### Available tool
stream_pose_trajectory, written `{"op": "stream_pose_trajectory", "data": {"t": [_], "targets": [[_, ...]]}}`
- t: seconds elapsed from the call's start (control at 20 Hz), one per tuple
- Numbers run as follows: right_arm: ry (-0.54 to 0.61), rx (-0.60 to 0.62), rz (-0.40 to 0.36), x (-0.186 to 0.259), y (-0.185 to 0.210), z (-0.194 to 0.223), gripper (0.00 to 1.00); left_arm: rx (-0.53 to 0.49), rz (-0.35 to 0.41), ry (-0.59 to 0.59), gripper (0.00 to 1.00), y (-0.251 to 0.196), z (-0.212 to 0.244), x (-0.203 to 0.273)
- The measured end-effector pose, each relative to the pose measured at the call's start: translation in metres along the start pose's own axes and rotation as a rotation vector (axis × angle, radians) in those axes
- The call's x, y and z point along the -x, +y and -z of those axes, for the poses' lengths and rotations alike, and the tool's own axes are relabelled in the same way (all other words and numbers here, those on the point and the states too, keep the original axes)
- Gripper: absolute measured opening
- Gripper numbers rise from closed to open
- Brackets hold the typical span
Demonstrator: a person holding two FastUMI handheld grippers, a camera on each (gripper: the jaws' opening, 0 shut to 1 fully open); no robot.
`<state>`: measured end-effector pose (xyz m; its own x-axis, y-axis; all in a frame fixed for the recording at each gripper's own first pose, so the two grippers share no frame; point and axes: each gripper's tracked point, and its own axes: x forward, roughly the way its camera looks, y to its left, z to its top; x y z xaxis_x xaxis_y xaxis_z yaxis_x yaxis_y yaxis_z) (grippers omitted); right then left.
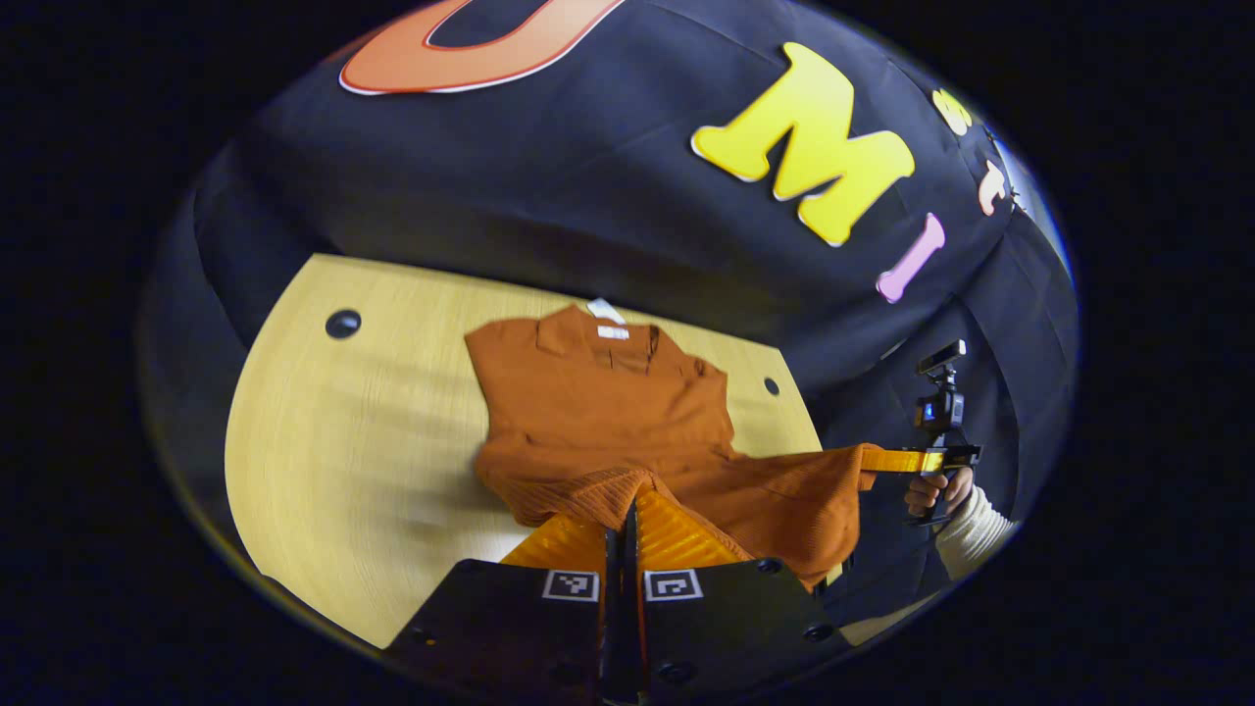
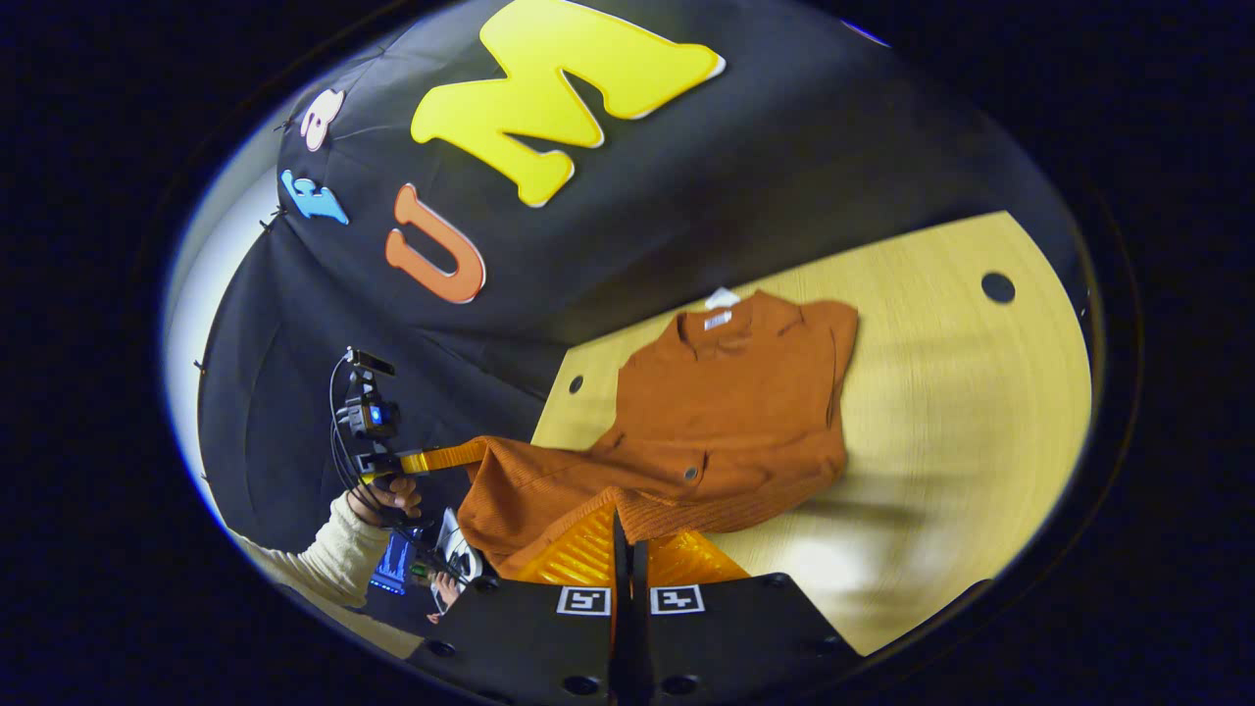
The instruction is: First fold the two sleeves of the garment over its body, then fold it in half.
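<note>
Rust-orange collared garment [image 1: 608, 412], sleeves folded over its body, collar end lying flat on the pale wooden worktop [image 1: 363, 441] toward the booth wall, hem end lifted off the surface. Left gripper [image 1: 627, 515]: jaws pressed together, pinching one hem corner. Right gripper [image 2: 627, 529]: jaws likewise closed on the other hem corner; seen from the left gripper view, it [image 1: 882, 459] grips the stretched hem edge, held by a hand [image 1: 936, 488] in a cream sleeve [image 1: 976, 534].
</note>
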<state>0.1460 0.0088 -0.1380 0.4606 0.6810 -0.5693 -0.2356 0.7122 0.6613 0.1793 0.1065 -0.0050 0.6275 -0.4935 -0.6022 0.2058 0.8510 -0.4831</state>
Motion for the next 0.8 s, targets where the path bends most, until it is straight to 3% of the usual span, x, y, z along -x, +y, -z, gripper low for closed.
{"op": "stream_pose_trajectory", "data": {"t": [0.15,0.25,0.4,0.6,0.8], "targets": [[-0.019,0.034,0.126,-0.045,-0.028,-0.052,0.00,0.061,-0.004,-0.048,0.02,0.010,-0.044,-0.049],[-0.020,-0.002,0.163,-0.070,-0.045,-0.078,0.00,0.095,-0.020,-0.034,0.03,0.023,-0.057,-0.085],[-0.041,-0.035,0.252,-0.116,-0.095,-0.102,0.00,0.090,-0.097,-0.032,0.02,0.056,-0.068,-0.141],[-0.082,-0.147,0.281,-0.174,-0.146,-0.114,0.00,0.090,-0.144,0.007,0.03,0.089,-0.062,-0.200],[-0.137,-0.251,0.290,-0.191,-0.184,-0.124,0.01,0.059,-0.158,0.002,0.03,0.116,-0.063,-0.229]]}}
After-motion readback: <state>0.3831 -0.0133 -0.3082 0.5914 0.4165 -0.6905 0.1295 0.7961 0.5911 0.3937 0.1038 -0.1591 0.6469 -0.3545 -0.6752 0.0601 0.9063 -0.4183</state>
